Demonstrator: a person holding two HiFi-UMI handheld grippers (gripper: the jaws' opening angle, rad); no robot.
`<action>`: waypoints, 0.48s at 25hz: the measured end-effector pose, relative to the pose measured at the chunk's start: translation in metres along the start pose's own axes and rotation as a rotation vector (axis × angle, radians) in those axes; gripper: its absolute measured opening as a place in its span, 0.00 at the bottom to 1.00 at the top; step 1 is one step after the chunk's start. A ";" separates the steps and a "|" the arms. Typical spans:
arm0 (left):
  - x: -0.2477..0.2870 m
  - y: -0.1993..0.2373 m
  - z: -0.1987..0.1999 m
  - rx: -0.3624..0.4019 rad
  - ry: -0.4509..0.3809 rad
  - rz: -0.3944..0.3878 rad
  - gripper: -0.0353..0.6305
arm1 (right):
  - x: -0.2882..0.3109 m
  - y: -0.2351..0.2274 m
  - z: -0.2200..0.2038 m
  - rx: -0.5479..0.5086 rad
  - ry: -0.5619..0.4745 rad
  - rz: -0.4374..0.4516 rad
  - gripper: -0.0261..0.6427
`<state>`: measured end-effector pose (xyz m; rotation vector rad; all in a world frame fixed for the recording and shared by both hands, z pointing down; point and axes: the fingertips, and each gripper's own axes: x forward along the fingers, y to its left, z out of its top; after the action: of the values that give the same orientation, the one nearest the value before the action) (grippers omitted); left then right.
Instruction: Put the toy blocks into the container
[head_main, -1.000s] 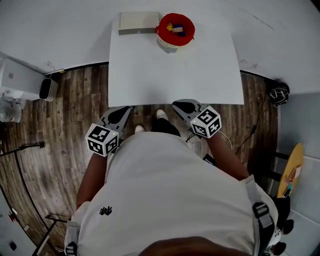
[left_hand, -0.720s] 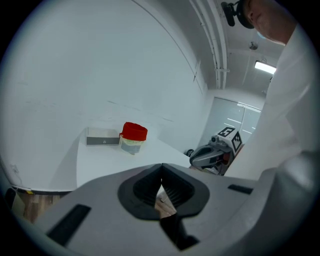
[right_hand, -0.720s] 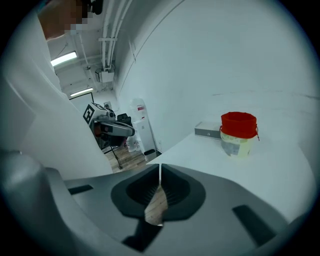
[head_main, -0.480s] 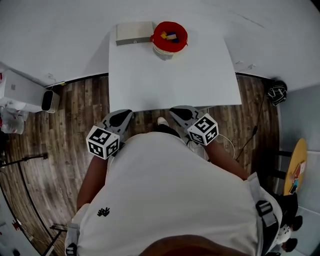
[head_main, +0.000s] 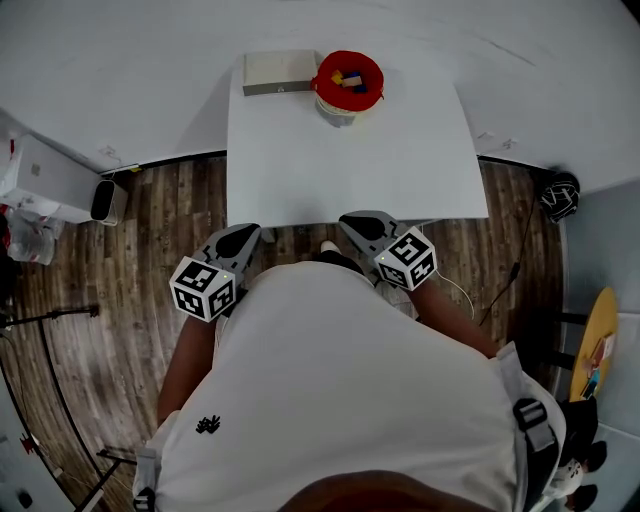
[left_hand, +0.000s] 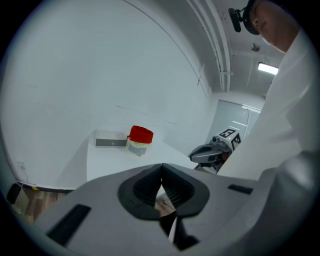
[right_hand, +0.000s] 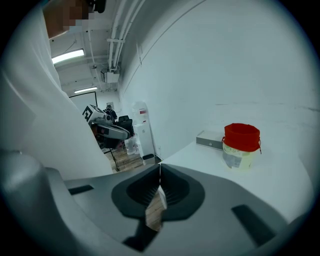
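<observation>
The container (head_main: 349, 80), a clear tub with a red rim, stands at the far edge of the white table (head_main: 350, 170). Several coloured toy blocks (head_main: 350, 80) lie inside it. The left gripper view shows the tub (left_hand: 139, 140) ahead on the table, and the right gripper view shows it (right_hand: 241, 145) too. My left gripper (head_main: 250, 228) hangs off the table's near edge, shut and empty, its tips meeting (left_hand: 161, 165). My right gripper (head_main: 347, 218) is beside it at the same edge, also shut with nothing between its tips (right_hand: 160, 165).
A flat grey box (head_main: 279, 72) lies just left of the container. Wooden floor surrounds the table. A white cabinet (head_main: 50, 175) and a small white unit (head_main: 108, 200) stand at the left, and a dark round object (head_main: 560, 190) with a cable lies at the right.
The head view has shifted a little. Both grippers stay shut near the table's front edge, close to the person's body.
</observation>
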<state>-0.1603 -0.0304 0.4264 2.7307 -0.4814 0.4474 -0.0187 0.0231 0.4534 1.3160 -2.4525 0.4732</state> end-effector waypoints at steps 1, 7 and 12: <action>0.000 0.000 0.000 -0.001 0.000 0.000 0.06 | 0.000 0.000 0.000 -0.001 -0.002 0.000 0.05; 0.003 -0.001 -0.002 0.000 0.008 -0.009 0.06 | -0.001 0.003 -0.002 0.004 -0.006 -0.005 0.05; 0.008 -0.003 -0.003 -0.002 0.014 -0.017 0.06 | -0.003 0.002 -0.006 0.008 0.000 -0.015 0.05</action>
<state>-0.1526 -0.0289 0.4317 2.7254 -0.4541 0.4614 -0.0174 0.0292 0.4575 1.3362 -2.4419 0.4798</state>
